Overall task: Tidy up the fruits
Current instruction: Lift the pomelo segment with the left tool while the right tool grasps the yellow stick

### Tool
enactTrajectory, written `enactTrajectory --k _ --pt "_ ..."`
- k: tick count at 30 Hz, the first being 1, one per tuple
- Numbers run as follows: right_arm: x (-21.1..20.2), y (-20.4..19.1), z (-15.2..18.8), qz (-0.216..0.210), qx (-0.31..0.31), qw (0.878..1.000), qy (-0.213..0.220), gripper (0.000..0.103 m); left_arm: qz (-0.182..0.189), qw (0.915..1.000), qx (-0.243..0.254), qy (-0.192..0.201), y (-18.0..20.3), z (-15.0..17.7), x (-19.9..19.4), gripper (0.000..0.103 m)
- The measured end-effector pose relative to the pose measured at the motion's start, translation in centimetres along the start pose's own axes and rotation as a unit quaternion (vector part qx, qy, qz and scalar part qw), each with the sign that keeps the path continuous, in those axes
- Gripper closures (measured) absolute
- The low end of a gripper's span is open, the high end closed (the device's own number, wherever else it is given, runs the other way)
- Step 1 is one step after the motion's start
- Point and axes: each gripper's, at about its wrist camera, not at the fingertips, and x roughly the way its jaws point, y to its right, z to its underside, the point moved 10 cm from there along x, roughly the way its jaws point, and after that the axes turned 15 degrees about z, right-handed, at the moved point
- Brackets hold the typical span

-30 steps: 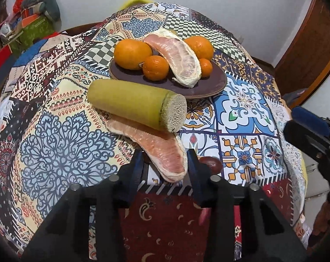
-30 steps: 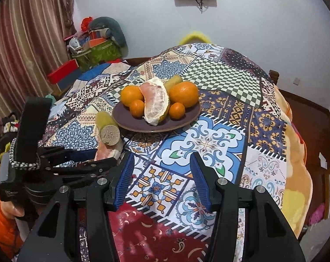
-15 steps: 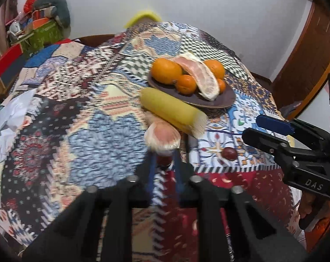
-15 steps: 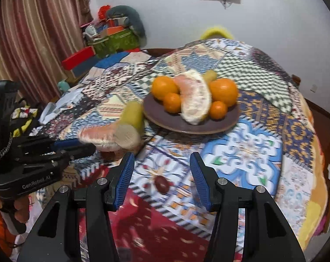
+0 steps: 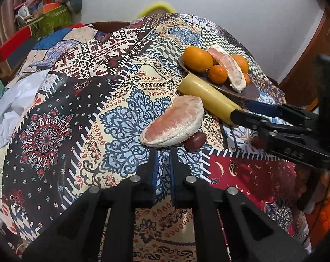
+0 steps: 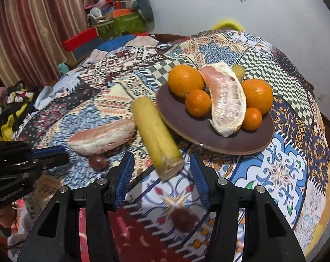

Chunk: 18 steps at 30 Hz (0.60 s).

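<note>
The pomelo segment (image 5: 173, 121), soft, membrane-skinned and likely easy to crush, lies on the patterned tabletop (image 5: 55, 118) pinched at its near edge by the left tool (image 5: 164, 152), best gripped lightly across its thick middle, while the right tool (image 6: 161, 174) gapes empty around the sugarcane stick (image 6: 155, 135).

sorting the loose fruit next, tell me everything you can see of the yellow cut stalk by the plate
The yellow-green cylindrical stalk has smooth skin and a pale, fibrous cut end facing the camera. It lies on the patterned tablecloth, its side against the brown plate's rim. Its cut end sits ahead of the open right gripper, not between the fingers.
</note>
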Motion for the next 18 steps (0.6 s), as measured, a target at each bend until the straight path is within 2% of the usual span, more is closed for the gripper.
enactTrajectory --k 1,6,8,16,18 --pt "0.2 0.0 0.0 -0.003 0.001 1.000 -0.004 0.054 0.003 1.0000 -0.001 0.003 0.0 -0.2 -0.1 0.091" --pt "1.2 -0.1 0.2 -0.011 -0.003 1.000 -0.015 0.054 -0.008 0.9996 0.017 0.019 0.5 -1.5 -0.5 0.065" --pt "1.4 -0.1 0.1 -0.014 0.000 1.000 -0.016 0.054 -0.015 0.9993 0.028 0.021 0.5 -2.1 -0.3 0.061" --pt "2.3 -0.7 -0.2 -0.031 -0.010 0.999 -0.022 0.054 -0.004 0.9990 0.045 -0.005 1.3 -3.8 2.5 0.061" --pt "2.5 -0.9 -0.1 -0.038 -0.011 0.999 -0.026 0.061 0.000 0.9987 0.051 -0.011 1.6 -4.2 3.3 0.061"
